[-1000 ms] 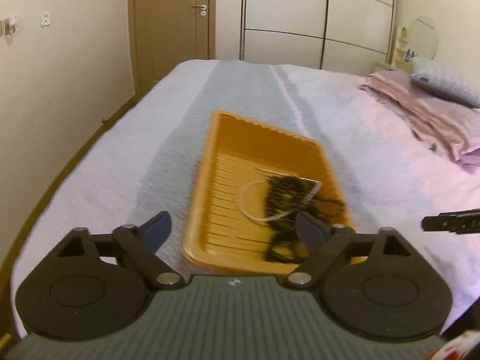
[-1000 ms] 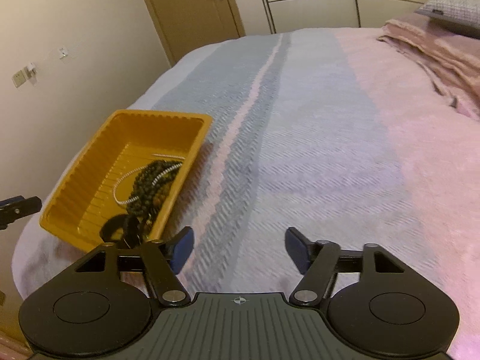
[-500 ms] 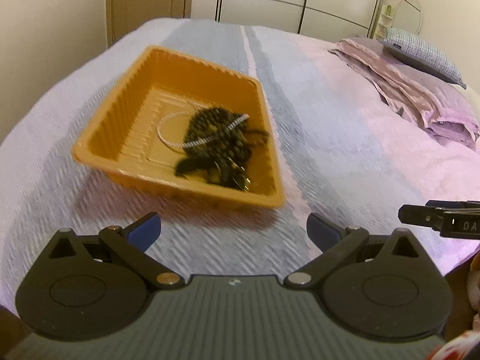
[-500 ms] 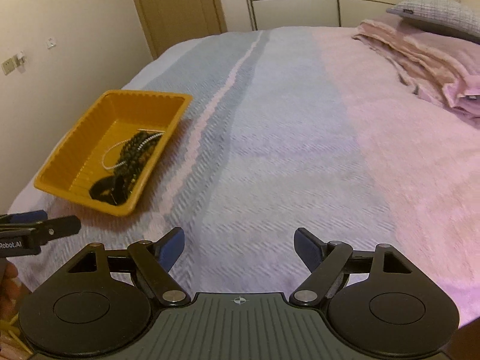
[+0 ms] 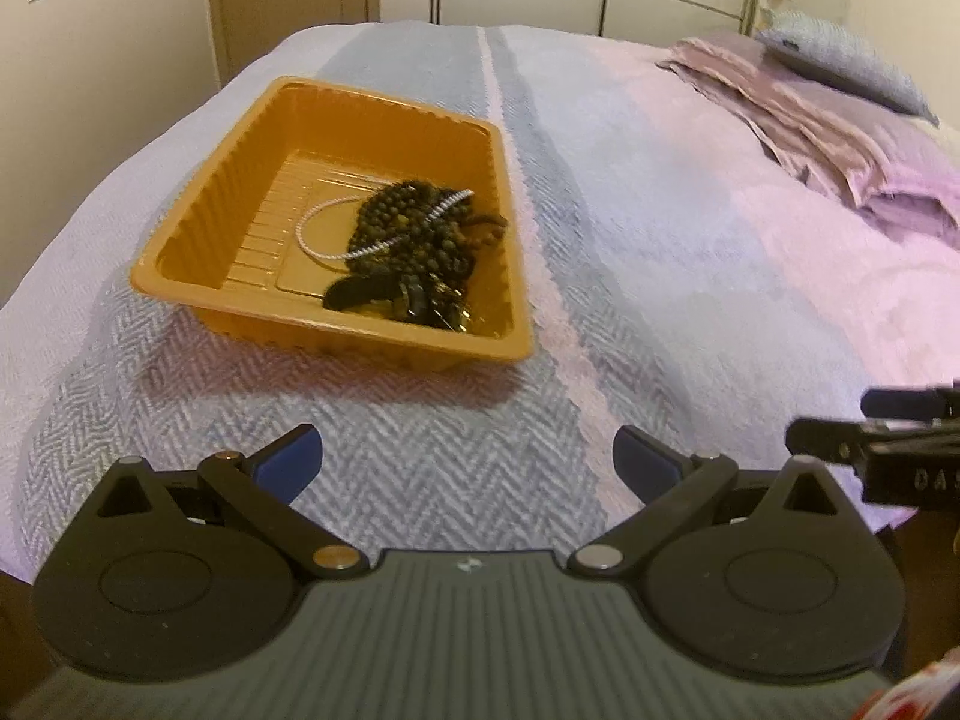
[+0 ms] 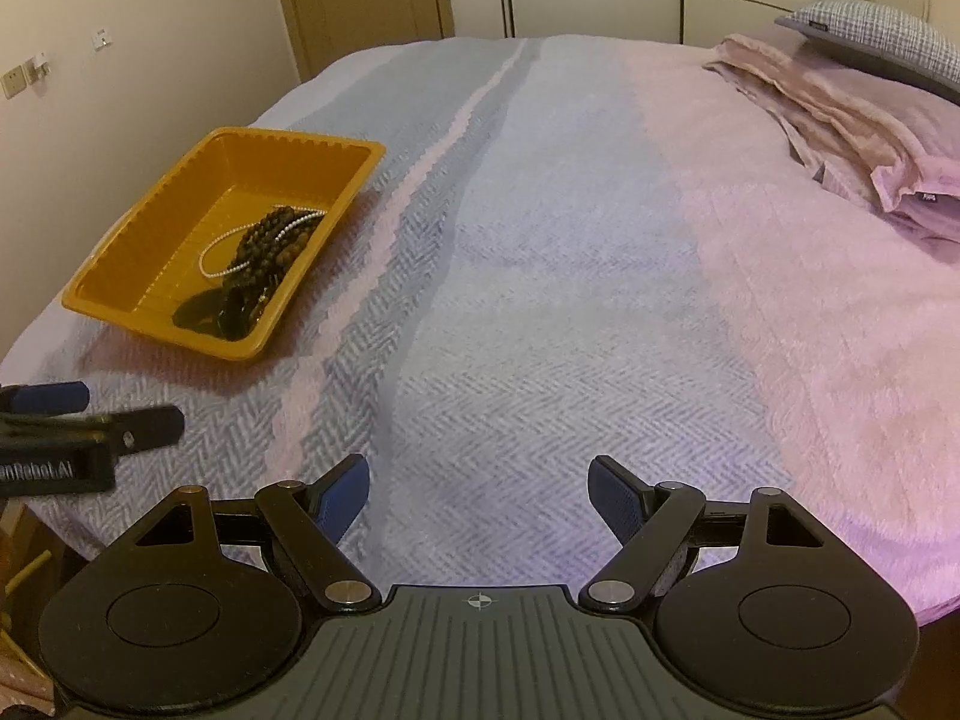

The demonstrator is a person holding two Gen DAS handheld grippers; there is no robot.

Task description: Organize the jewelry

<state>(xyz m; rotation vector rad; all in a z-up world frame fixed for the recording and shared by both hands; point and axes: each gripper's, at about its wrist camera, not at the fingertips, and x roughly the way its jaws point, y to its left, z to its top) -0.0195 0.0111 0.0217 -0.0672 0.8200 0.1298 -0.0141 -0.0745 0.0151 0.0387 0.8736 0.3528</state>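
Having backed off the orange tray (image 5: pixel 240 228) where the jewelry (image 5: pixel 414 240) lies heaped, both the left gripper (image 5: pixel 465 462) and right gripper (image 6: pixel 477 495) hang spread and empty (sorting seemingly done).

The bed (image 6: pixel 540 300) carries an orange tray (image 6: pixel 150 228) ahead-left of the right hand-held gripper (image 6: pixel 478 501), folded blanket (image 6: pixel 840 120) and pillow (image 6: pixel 888 42) far right.

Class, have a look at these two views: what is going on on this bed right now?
A person holds a claw in each hand above a bed. Both the left claw and the right claw are open and empty. An orange tray sits on the bedspread holding dark bead strands, a pale chain and a black piece. Nothing has been picked up yet.
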